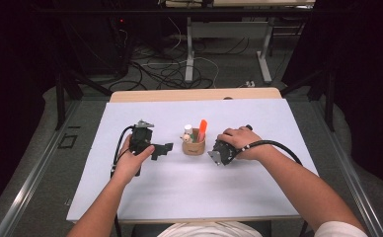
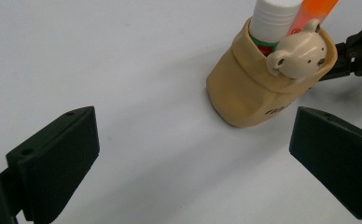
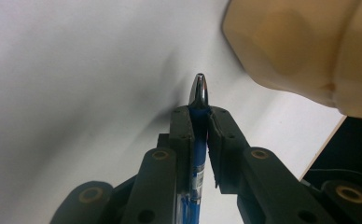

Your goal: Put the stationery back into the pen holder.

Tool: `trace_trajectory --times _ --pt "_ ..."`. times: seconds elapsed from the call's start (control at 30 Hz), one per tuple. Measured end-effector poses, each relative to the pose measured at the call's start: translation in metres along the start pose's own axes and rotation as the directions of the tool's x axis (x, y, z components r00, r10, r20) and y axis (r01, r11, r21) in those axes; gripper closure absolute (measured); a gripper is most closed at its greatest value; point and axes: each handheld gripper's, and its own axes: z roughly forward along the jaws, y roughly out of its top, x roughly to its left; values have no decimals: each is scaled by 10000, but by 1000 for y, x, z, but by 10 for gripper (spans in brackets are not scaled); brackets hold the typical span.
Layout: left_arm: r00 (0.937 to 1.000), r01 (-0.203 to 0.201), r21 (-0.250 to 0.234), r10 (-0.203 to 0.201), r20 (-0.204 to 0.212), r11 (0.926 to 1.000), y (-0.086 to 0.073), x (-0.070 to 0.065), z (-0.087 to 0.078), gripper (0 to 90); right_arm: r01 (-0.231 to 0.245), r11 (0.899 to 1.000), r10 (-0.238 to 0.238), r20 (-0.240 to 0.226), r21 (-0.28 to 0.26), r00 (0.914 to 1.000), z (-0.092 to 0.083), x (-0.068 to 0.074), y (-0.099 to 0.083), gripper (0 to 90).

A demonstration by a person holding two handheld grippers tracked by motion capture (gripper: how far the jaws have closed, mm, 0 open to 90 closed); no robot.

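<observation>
A tan pouch-like holder stands mid-table on the white sheet, with a white tube, an orange marker and a cream bear head sticking out. My right gripper sits just right of the holder, shut on a blue pen whose silver tip pokes past the pads close to the sheet. My left gripper rests left of the holder, open, with nothing between its pads.
The white sheet covers a wooden table. Beyond the far edge lie floor cables and metal table legs. Bare sheet stretches in front of both hands and toward the back.
</observation>
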Motion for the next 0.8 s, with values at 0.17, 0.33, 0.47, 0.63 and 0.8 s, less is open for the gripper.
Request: trace_trajectory --times 0.17,0.33,0.47,0.63,0.8 --pt "10000 -76 5 76 -15 10000 0 0 0 14 -270 9994 269 63 194 9996 -3 1 0 808" --pt "10000 -73 12 73 -24 10000 0 0 0 14 -561 9984 558 327 88 9979 -5 0 -2 809" --pt "10000 -75 30 75 -36 10000 0 0 1 14 -927 9957 925 387 36 9950 -6 1 -2 809" --pt "10000 -76 42 77 -26 10000 0 0 1 14 -1097 9940 1098 475 -44 9928 -9 -2 -3 808" --pt "10000 -46 29 46 -29 10000 0 1 1 14 -1627 9864 1639 781 -226 9834 -15 -5 -5 808"
